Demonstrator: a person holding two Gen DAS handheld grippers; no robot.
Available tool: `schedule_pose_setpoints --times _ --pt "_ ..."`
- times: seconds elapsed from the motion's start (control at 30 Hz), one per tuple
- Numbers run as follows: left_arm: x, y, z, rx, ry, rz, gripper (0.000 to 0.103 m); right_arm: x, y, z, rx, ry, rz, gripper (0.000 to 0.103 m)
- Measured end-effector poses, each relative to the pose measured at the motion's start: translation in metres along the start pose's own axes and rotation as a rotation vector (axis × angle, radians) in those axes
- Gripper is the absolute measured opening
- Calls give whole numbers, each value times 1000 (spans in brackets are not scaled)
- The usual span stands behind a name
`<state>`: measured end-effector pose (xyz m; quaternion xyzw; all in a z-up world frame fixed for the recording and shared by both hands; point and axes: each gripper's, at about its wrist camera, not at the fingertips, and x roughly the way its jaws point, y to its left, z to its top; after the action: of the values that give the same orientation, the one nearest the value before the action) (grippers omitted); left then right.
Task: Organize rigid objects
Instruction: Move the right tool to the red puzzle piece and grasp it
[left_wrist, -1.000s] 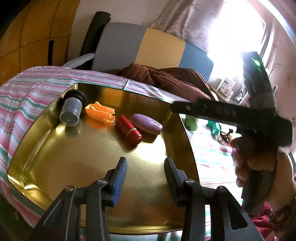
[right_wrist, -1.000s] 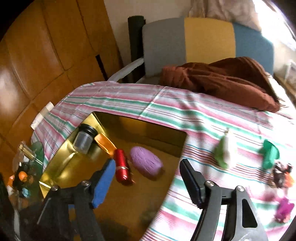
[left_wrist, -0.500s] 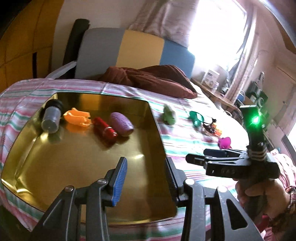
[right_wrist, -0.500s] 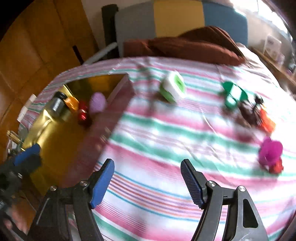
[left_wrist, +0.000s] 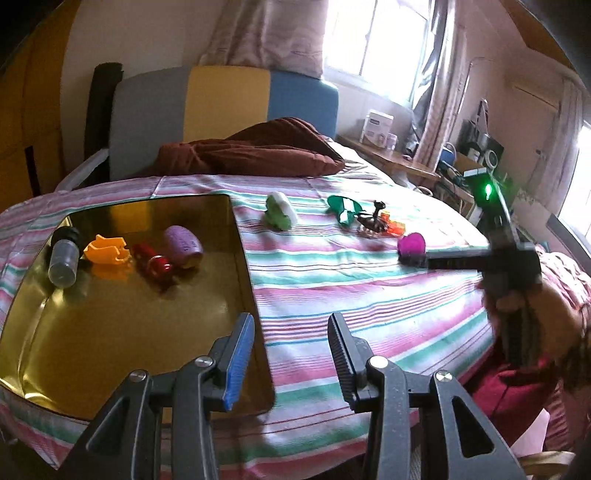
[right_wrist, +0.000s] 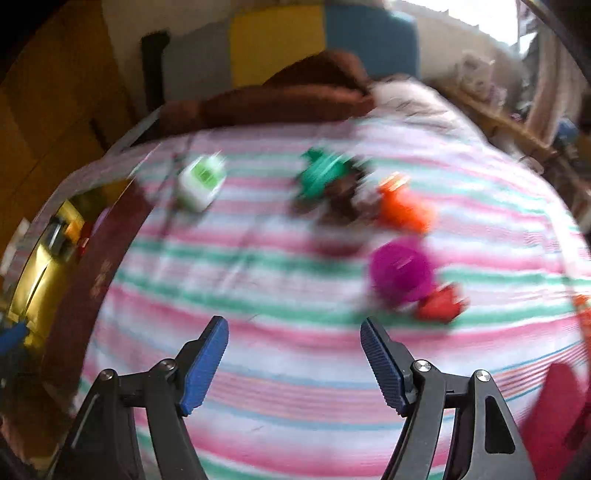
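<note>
A gold tray (left_wrist: 110, 325) lies on the striped cloth at the left and holds a grey bottle (left_wrist: 64, 254), an orange piece (left_wrist: 107, 251), a red cylinder (left_wrist: 153, 260) and a purple oval (left_wrist: 183, 245). On the cloth lie a white-green piece (left_wrist: 280, 212), a green piece (left_wrist: 343, 208), a dark toy (left_wrist: 371, 221) and a magenta piece (left_wrist: 410, 243). My left gripper (left_wrist: 290, 354) is open and empty over the tray's right edge. My right gripper (right_wrist: 293, 363) is open and empty above the cloth, short of the magenta piece (right_wrist: 400, 275); the gripper also shows in the left wrist view (left_wrist: 413, 256).
A brown cushion (left_wrist: 251, 153) lies at the far side of the cloth, before a grey, yellow and blue chair back (left_wrist: 225, 107). An orange piece (right_wrist: 402, 208) and a red piece (right_wrist: 439, 302) lie near the magenta one. A cluttered side table (left_wrist: 406, 158) stands at the right.
My right gripper has swung right from over the tray to the loose pieces on the cloth. My left gripper has shifted right, from over the tray's middle to its right edge.
</note>
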<state>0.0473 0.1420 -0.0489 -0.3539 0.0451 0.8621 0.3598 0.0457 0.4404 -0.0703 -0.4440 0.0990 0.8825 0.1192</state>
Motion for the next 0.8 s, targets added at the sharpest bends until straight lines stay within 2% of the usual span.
schedule_pose_setpoints --times 0.13,0.27,0.37,0.5,0.53,0.63,0.7,0.77,0.8 --pt "-1 -7 0 15 2 -5 42 -1 -43 22 49 -62 -53 79" --pt "4 -12 -1 22 26 -4 42 16 -79 36 124 -24 -42 79" --pt "7 -17 -2 37 32 -2 42 27 -88 33 169 -2 -12 79" --pt "9 -25 -2 55 34 -11 42 38 -67 34 106 19 79 81" --pt "11 -27 -2 59 37 -13 42 37 -60 33 85 19 126 81" --pt "14 -32 -2 71 48 -13 42 30 -41 34 54 14 349 81" --pt "16 -33 -3 76 52 -12 42 20 -38 35 67 -27 432 81" --pt "16 -34 -3 77 53 -10 42 10 -50 37 124 -88 408 81" --pt "16 -34 -3 75 52 -8 42 8 -62 38 174 -111 357 81"
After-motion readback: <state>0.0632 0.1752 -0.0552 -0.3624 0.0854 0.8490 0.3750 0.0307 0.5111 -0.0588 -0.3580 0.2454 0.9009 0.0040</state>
